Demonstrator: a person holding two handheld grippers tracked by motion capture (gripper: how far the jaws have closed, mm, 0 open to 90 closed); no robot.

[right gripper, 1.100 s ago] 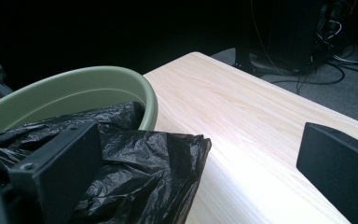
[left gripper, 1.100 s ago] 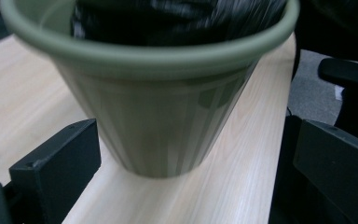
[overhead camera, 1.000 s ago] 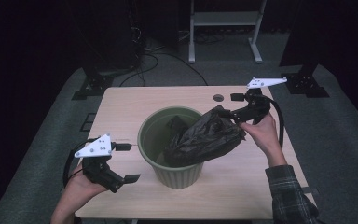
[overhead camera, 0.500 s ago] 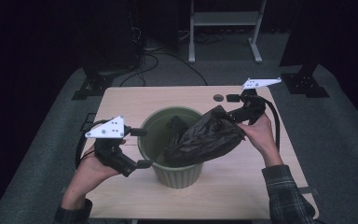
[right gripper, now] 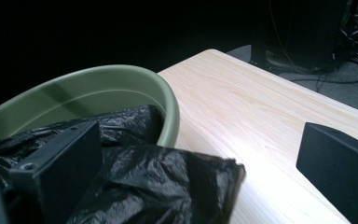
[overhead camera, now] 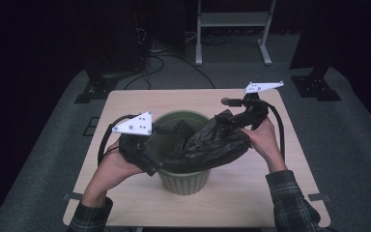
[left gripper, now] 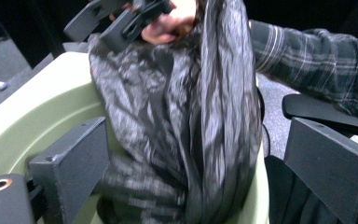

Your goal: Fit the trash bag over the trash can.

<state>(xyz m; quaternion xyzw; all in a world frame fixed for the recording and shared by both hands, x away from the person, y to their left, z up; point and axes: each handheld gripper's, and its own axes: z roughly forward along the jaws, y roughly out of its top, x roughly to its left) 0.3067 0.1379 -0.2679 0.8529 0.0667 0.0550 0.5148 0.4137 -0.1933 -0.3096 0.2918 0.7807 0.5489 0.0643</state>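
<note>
Lining a green bin (overhead camera: 183, 181) with a black bag (overhead camera: 217, 145), to judge by the layout. Set on the table (overhead camera: 125, 203) midway between its left and right edges and nearer the front edge than the far one, so within easy reach of both hands.

Bunched partly inside the bin, and spilling over the rim on the side toward the table's right edge. Lifted there by the right gripper (overhead camera: 226, 112), toward the far right corner, probably to keep the mouth of the bag up and off the wood while the rest gets sorted out. Seems to carry the plastic hooked over one jaw rather than pinched, going by the right gripper view (right gripper: 154, 186). Jaws set wide apart there, bare table between them, though hard to be sure with so much black on black.

Brought in at the opposite rim, the left gripper (overhead camera: 162, 150), level with the bin's mouth and aimed across it. Jaws spread wide, having just been closing a little, straddling a hanging fold of the bag (left gripper: 186, 121) and the pale inner wall (left gripper: 42, 107) without pressing on either. Likely lined up this way to catch that fold and draw it toward the near-left part of the rim, opening the bag out against the pull from the far side.
</note>
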